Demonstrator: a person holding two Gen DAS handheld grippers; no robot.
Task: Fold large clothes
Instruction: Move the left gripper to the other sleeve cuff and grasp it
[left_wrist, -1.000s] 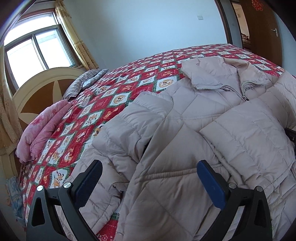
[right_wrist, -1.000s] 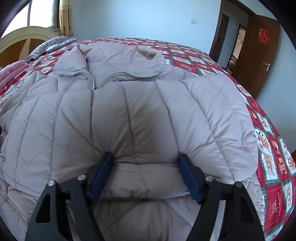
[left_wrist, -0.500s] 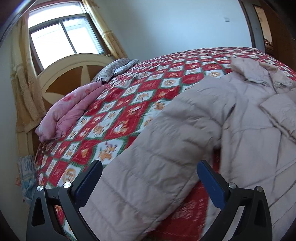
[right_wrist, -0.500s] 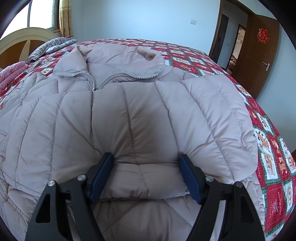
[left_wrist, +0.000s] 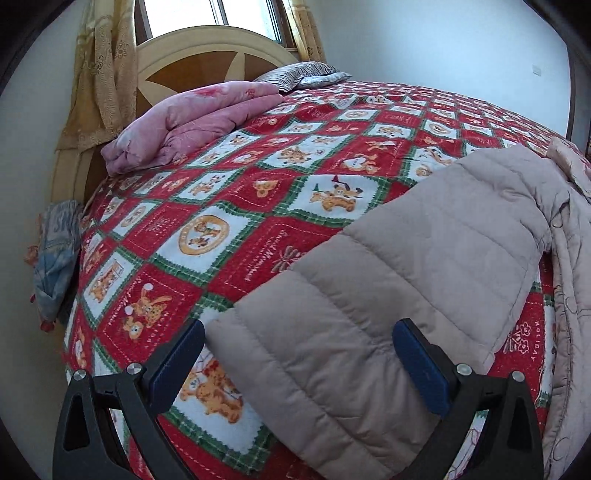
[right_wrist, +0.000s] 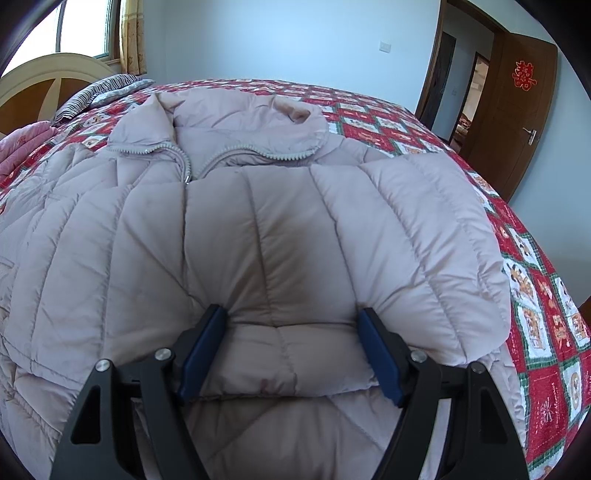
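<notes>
A pale pink quilted jacket (right_wrist: 258, 229) lies face up on the bed, collar at the far end, zip partly done up. Its right sleeve is folded across the chest, and my right gripper (right_wrist: 291, 350) is shut on that sleeve's cuff (right_wrist: 288, 365), the blue pads pressing its two sides. In the left wrist view the jacket's other sleeve (left_wrist: 406, 258) stretches out over the bedspread. My left gripper (left_wrist: 301, 354) hangs open over that sleeve's cuff end. The left pad is just beside the cuff's edge and the right pad is above the fabric.
A red, white and green patchwork bedspread (left_wrist: 221, 206) covers the whole bed. A folded pink quilt (left_wrist: 192, 118) and a striped pillow (left_wrist: 303, 75) lie by the round headboard (left_wrist: 207, 51). Blue cloth (left_wrist: 55, 254) hangs off the bed's left side. A brown door (right_wrist: 517, 110) stands open at the right.
My left gripper has swung left, away from the jacket's body, out to the end of the spread left sleeve, its jaws as wide as before. The right gripper has kept still on the cuff.
</notes>
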